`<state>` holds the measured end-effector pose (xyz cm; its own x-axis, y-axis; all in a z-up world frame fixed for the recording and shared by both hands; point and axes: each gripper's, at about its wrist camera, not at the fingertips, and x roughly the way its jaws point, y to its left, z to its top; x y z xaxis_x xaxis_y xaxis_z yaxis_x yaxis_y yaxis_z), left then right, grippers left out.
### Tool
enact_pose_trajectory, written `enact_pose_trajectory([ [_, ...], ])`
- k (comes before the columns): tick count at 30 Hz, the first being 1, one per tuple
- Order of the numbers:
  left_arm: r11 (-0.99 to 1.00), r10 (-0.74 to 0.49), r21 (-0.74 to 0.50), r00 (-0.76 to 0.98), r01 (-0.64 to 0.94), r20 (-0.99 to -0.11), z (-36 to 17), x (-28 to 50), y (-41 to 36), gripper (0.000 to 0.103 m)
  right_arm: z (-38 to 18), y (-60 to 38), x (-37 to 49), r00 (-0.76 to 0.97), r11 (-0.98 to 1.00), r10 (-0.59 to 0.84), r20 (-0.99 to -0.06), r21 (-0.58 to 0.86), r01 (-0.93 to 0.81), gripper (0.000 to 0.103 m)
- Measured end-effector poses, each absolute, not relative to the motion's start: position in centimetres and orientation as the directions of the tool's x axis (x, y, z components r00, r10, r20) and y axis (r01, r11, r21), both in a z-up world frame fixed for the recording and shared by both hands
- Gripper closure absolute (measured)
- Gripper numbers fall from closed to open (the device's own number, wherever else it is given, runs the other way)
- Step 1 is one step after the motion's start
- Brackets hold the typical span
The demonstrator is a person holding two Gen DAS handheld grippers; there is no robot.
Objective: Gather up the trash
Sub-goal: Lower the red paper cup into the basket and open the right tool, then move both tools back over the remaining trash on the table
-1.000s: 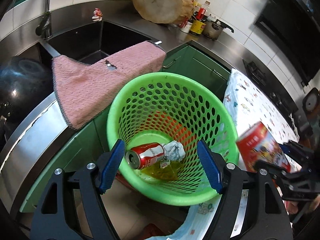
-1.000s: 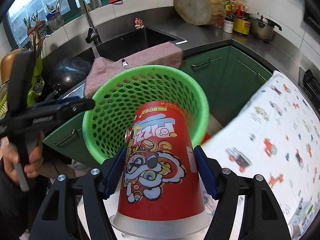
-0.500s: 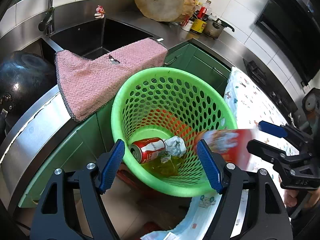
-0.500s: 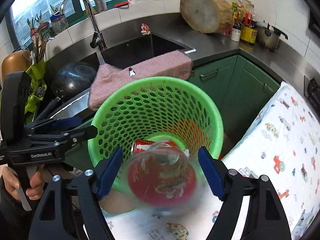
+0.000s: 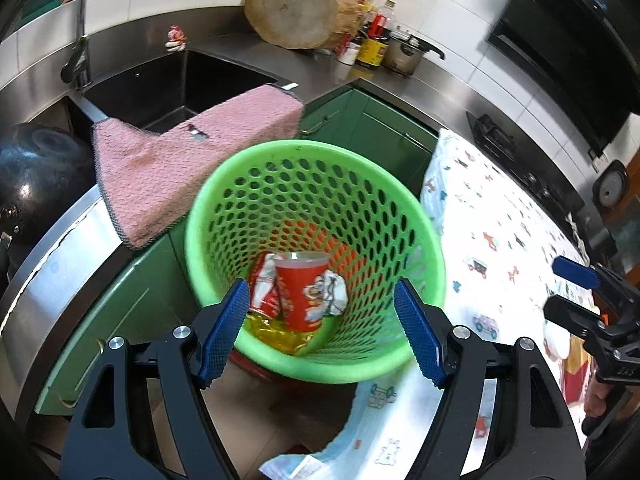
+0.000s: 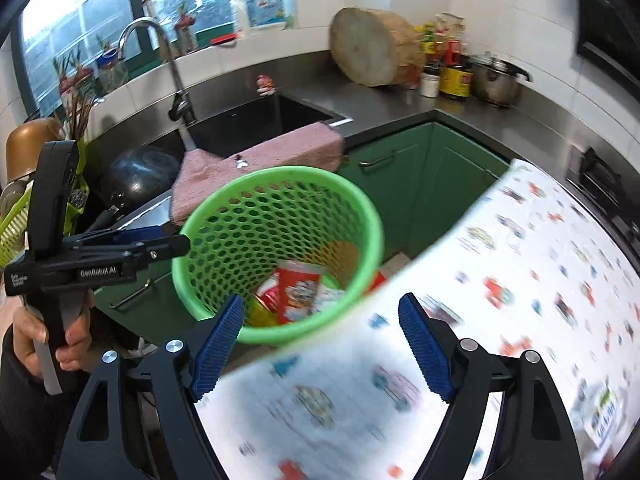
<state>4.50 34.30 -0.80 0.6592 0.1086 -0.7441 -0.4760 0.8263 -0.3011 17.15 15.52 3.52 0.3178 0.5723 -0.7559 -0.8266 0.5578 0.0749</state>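
Note:
A green perforated basket [image 5: 312, 152] stands beside the cloth-covered table; it also shows in the right wrist view [image 6: 280, 176]. Inside it lies a red printed paper cup [image 5: 302, 296], mouth up, also in the right wrist view [image 6: 298, 288], on top of a red can [image 5: 262, 292], a crumpled white wrapper [image 5: 336, 298] and yellow trash. My left gripper [image 5: 320, 332] is open and empty just in front of the basket. My right gripper [image 6: 320, 344] is open and empty above the table edge, right of the basket.
A white patterned tablecloth [image 6: 500, 300] covers the table at the right. A pink towel [image 5: 192, 156] hangs over the steel counter by the sink [image 5: 168, 84]. A black wok [image 5: 32, 176] sits at the left. Green cabinets [image 6: 420, 176] stand behind the basket.
My right gripper opened and let go of the red cup, which fell into the basket onto the can. The right gripper then drew back toward the table.

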Motion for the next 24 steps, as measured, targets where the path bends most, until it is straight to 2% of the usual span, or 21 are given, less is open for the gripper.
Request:
enact_pose_trajectory([
  [13,0.889,0.030,-0.289,0.674,-0.356,-0.738,0.3,8.1,26.8,0.029,4.9,-1.9,18.7,0.507,0.772,0.450,-0.736,0.034,-0.635,0.026],
  [24,0.923,-0.027,-0.274,0.667,-0.269,-0.745,0.5,11.0,20.9,0.029,4.5,-18.0,21.2,0.637,0.933,0.263,-0.724,0.022,-0.360,0.026],
])
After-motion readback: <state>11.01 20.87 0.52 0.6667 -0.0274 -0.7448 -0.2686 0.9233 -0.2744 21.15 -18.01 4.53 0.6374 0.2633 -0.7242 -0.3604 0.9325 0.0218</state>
